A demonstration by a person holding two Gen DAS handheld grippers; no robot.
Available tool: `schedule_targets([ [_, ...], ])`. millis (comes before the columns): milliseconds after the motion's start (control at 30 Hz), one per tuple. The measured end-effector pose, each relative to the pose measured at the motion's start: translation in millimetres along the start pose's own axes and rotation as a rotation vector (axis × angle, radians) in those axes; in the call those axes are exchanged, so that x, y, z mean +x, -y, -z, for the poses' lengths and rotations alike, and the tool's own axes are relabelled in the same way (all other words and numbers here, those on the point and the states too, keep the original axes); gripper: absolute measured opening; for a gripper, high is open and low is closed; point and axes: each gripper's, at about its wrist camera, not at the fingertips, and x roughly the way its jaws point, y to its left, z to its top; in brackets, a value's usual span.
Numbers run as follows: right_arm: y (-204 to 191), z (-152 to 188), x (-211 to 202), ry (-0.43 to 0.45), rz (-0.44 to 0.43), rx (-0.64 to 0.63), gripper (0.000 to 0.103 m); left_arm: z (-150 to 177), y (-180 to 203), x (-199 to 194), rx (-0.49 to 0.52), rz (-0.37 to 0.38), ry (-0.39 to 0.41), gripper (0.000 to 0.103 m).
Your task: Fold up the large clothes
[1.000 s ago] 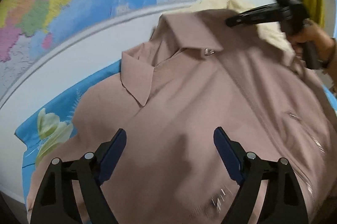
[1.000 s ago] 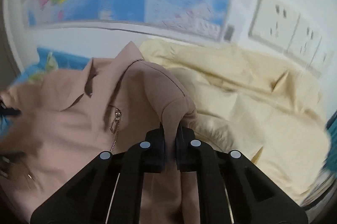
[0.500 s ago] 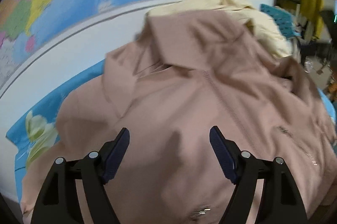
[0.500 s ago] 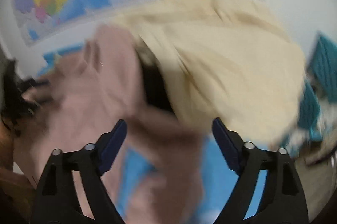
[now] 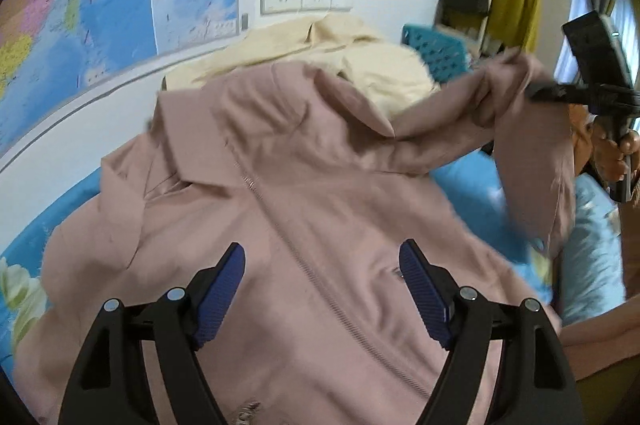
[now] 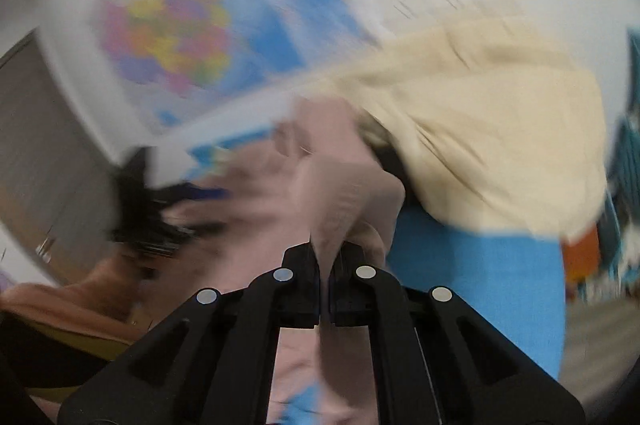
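Right hand-held gripper (image 6: pixel 327 257), open half a second ago, now pinches the pink jacket's (image 5: pixel 304 225) sleeve (image 5: pixel 516 85) above the bed's (image 5: pixel 592 249) right edge; left hand-held gripper (image 5: pixel 322 273) hovers wide — fold starting, I'd say.

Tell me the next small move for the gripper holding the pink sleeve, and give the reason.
Probably carry the sleeve inward and lay it across the pink jacket front. The right gripper is shut on the sleeve's end and holds it lifted off the blue bedsheet, while the left gripper hangs open above the jacket's zipper, gripping nothing.
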Motion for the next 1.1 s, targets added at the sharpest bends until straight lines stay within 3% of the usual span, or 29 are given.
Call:
schedule_targets([
  [67, -36.9, -10.0, -0.5, -0.013, -0.051, -0.085, 0.004, -2.7, -3.5, -9.1, -0.024, 0.056, 0.028, 0.080],
  [167, -71.6, -12.6, 30.2, -0.085, -0.123, -0.121, 0.009, -1.3, -7.5, -18.2, -0.041, 0.095, 0.058, 0.080],
  [267, -96.5, -4.5, 89.2, -0.210, -0.185, -0.126, 0.020, 7.7, -12.4, -23.4, -0.064, 0.136, 0.058, 0.081],
  [367, -108.8, 6.8, 144.0, -0.325, -0.214, -0.106, 0.033, 19.8, -15.7, -28.3, -0.069, 0.124, 0.044, 0.081],
  [400, -108.1, 8.9, 161.8, -0.355, -0.188, -0.096, 0.046, 26.1, -17.7, -29.6, -0.071, 0.109, 0.034, 0.081],
  [433, -105.8, 8.8, 171.2, -0.363, -0.160, -0.088, 0.052, 29.7, -19.1, -30.3, -0.074, 0.100, 0.028, 0.081],
  [567, -92.9, -5.4, 169.1, -0.320, -0.113, -0.102, 0.061, 46.5, -25.0, -27.6, -0.094, 0.101, -0.018, 0.083],
  [633, -77.5, -17.7, 158.9, -0.249, 0.021, -0.138, 0.071, 53.0, -22.0, -15.6, -0.106, 0.146, -0.065, 0.083],
  [700, -57.6, -23.9, 162.4, -0.234, 0.139, -0.134, 0.072, 57.0, -13.2, 1.7, -0.098, 0.187, -0.112, 0.083],
  [833, -12.0, -18.6, 192.3, -0.288, 0.253, -0.056, 0.077, 59.5, 3.9, 37.0, -0.097, 0.251, -0.211, 0.081],
  [900, 11.6, -9.5, 211.8, -0.334, 0.228, 0.002, 0.074, 58.9, 10.4, 49.8, -0.073, 0.225, -0.256, 0.045],
  [933, 18.8, -6.6, 220.3, -0.349, 0.182, 0.034, 0.060, 57.9, 10.1, 53.8, -0.068, 0.213, -0.278, 0.017],
  [967, 23.7, -4.8, 227.6, -0.356, 0.123, 0.058, 0.044, 56.2, 6.2, 55.5, -0.081, 0.211, -0.289, 0.012],
  [1000, 25.3, -3.6, 227.0, -0.357, 0.110, 0.059, 0.012, 51.3, -1.4, 52.2, -0.093, 0.198, -0.284, 0.010],
  [1033, 26.1, -4.8, 228.2, -0.350, 0.103, 0.050, 0.006, 48.2, -5.1, 46.7, -0.081, 0.167, -0.270, 0.009],
  [1100, 26.1, -12.4, 217.4, -0.291, 0.096, 0.038, 0.004, 33.1, -20.2, 27.9, -0.063, 0.081, -0.211, 0.009],
])
